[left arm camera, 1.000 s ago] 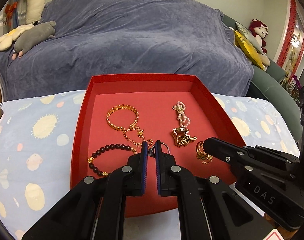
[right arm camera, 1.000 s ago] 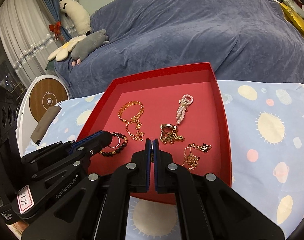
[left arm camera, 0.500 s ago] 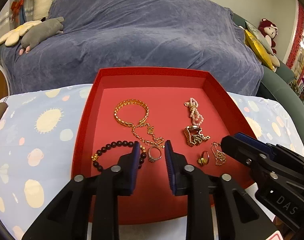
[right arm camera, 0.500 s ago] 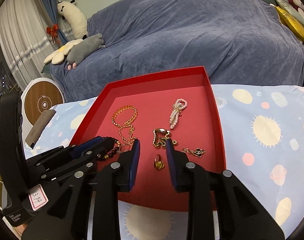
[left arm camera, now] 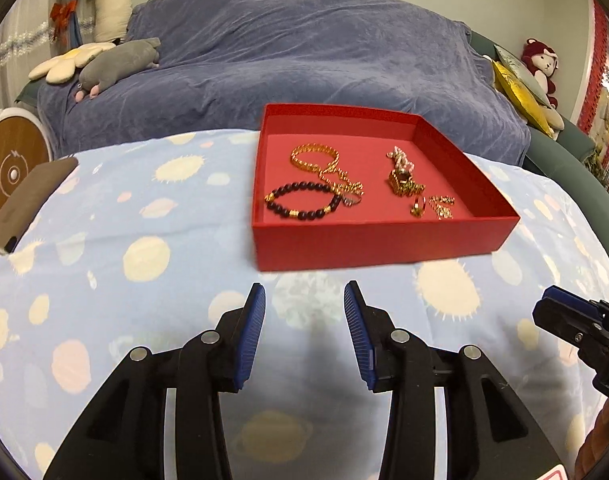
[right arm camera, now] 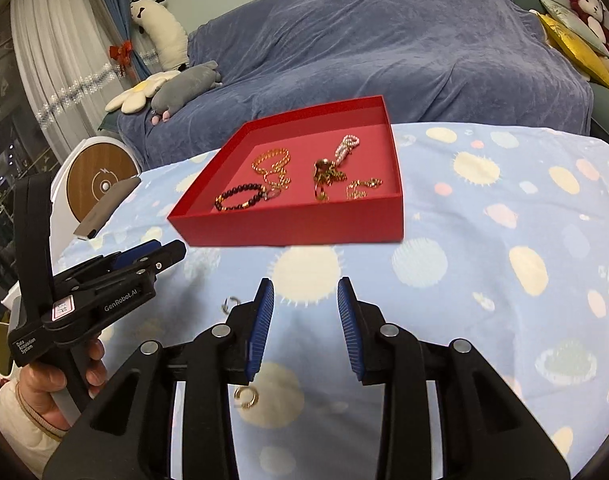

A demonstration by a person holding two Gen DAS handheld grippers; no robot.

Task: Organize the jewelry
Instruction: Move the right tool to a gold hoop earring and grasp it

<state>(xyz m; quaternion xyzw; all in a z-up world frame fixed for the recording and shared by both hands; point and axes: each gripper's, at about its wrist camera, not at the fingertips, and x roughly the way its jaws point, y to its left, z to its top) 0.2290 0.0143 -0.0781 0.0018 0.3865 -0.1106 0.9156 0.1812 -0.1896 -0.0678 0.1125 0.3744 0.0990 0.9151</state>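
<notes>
- Sofa (left arm camera: 304, 60) under a blue cover, behind a table spread with a planet-print cloth (right arm camera: 504, 280).
- Red tray (left arm camera: 380, 236) on the cloth, holding bracelets (left arm camera: 300, 202) and chains (left arm camera: 440, 204).
- Left gripper (left arm camera: 304, 320) and right gripper (right arm camera: 305, 308): jaws spread, empty, short of the tray.
- Gold ring (right arm camera: 246, 397) and small silver ring (right arm camera: 230, 303) on the cloth.

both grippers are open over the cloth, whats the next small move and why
Probably lower the right hand-held gripper toward the gold ring lying on the cloth just below its left finger. It and a small silver ring sit outside the red box, where the other jewelry lies, and the jaws stand open and empty.
</notes>
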